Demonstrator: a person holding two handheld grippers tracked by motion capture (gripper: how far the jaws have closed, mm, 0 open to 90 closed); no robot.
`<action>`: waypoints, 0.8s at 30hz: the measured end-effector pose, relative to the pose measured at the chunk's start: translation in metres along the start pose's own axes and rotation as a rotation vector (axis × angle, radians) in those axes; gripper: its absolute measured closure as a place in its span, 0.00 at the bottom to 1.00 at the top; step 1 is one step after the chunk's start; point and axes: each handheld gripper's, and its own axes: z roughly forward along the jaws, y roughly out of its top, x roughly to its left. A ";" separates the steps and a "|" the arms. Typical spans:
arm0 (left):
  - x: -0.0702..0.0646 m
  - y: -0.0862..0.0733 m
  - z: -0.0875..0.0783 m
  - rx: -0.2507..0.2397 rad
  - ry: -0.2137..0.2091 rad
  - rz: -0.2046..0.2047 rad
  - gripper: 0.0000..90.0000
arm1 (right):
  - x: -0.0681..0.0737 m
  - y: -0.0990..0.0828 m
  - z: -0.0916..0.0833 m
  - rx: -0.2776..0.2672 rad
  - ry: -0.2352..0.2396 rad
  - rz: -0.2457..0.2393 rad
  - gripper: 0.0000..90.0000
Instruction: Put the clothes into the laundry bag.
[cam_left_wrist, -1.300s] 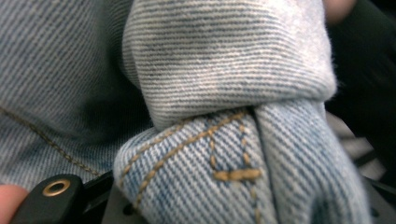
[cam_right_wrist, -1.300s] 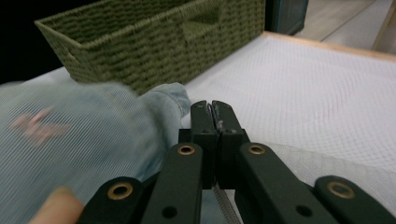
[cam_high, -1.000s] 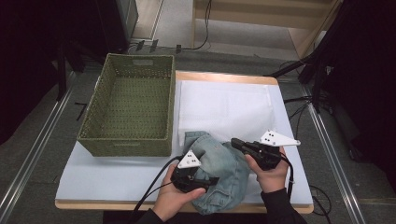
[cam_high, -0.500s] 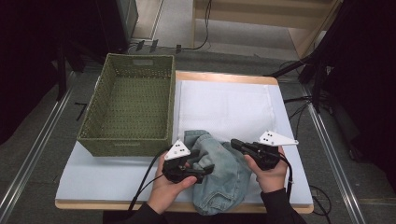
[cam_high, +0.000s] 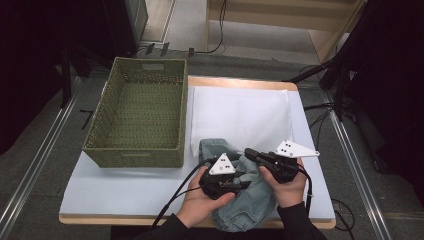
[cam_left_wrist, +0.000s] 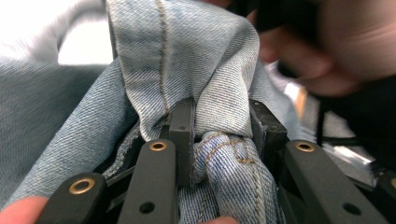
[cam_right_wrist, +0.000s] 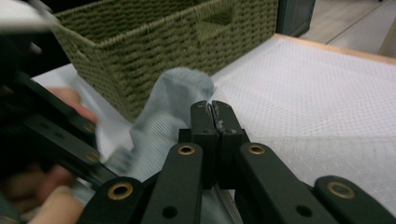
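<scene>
Denim bunches between the left gripper's (cam_left_wrist: 219, 126) jaws, which have just been closing onto a fold of the jeans (cam_high: 250, 195) at the table's (cam_high: 125, 192) six o'clock edge. The right gripper (cam_right_wrist: 215, 119) is clamped tight on the cloth's edge. Both ends look held, ready for lifting toward the basket (cam_high: 142, 117) at ten o'clock.

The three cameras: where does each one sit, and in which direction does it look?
High view: above the person's side, looking forward and down on the table; both forearms and hands show.
Left gripper view: on the left gripper, looking along its jaws, closing on a denim fold; fingertips show.
Right gripper view: on the right gripper, jaws shut, facing the green basket; the other hand shows, blurred.
Shared: denim garment in all three; basket in high and right gripper views.
</scene>
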 end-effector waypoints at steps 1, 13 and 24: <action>0.002 0.001 0.004 0.018 0.027 -0.014 0.76 | 0.001 0.002 -0.002 -0.010 0.001 -0.007 1.00; 0.019 -0.008 -0.024 -0.149 0.121 -0.095 0.47 | -0.007 -0.003 -0.006 0.020 -0.021 -0.004 1.00; 0.049 -0.038 -0.058 -0.073 0.372 -0.195 0.35 | -0.008 -0.005 -0.004 0.033 -0.028 0.003 1.00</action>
